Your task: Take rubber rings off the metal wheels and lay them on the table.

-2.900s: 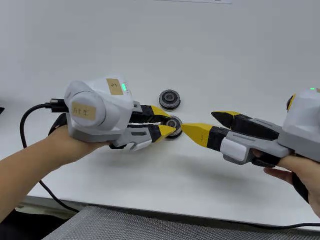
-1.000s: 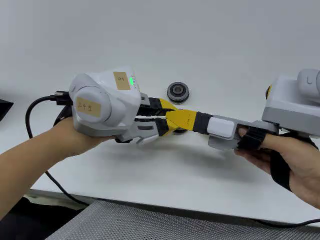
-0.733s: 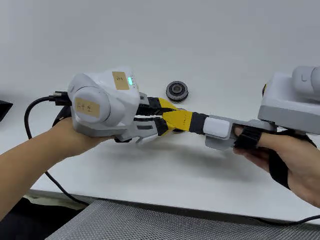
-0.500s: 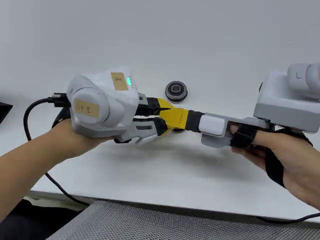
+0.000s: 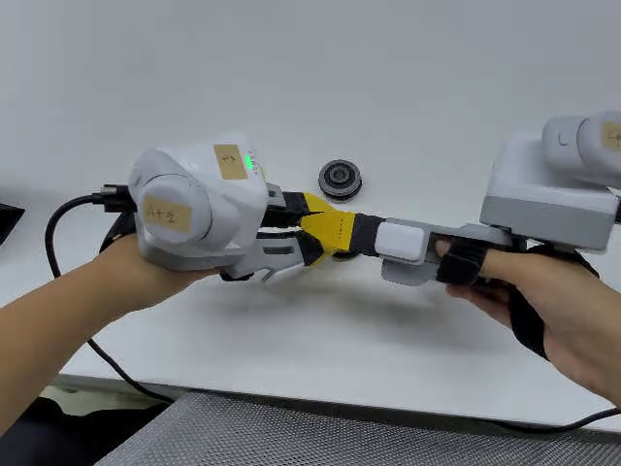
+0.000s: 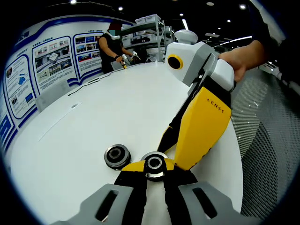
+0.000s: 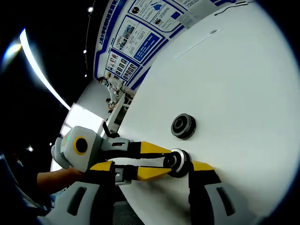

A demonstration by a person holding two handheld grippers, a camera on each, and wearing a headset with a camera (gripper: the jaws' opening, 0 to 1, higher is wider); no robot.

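On the white bench (image 5: pixel 437 107), head view: the left gripper (image 5: pixel 320 231) and the right gripper (image 5: pixel 328 235) meet tip to tip close to the surface. The free wheel (image 5: pixel 340 180) lies flat just beyond them, apart from both. Left gripper view: the left fingers (image 6: pixel 135 174) are pressed onto the held wheel (image 6: pixel 154 165), pinching it near its lower edge with its face toward the camera. The right gripper's broad yellow finger (image 6: pixel 201 126) lies against the wheel's side. Whether the wheel rests on the bench cannot be told. Hold this pinch firm and level, since it anchors the pull. Right gripper view: the right fingers (image 7: pixel 201 168) stand spread, one tip at the wheel's rim and the other well off to the far side, so nothing is clamped yet. Seat both tips on the rubber ring (image 7: pixel 186 161) alone, not on the metal. Close, then peel from one side rather than pulling straight off; a grip on the hub would likely slip. Lay the ring down clear of the free wheel.
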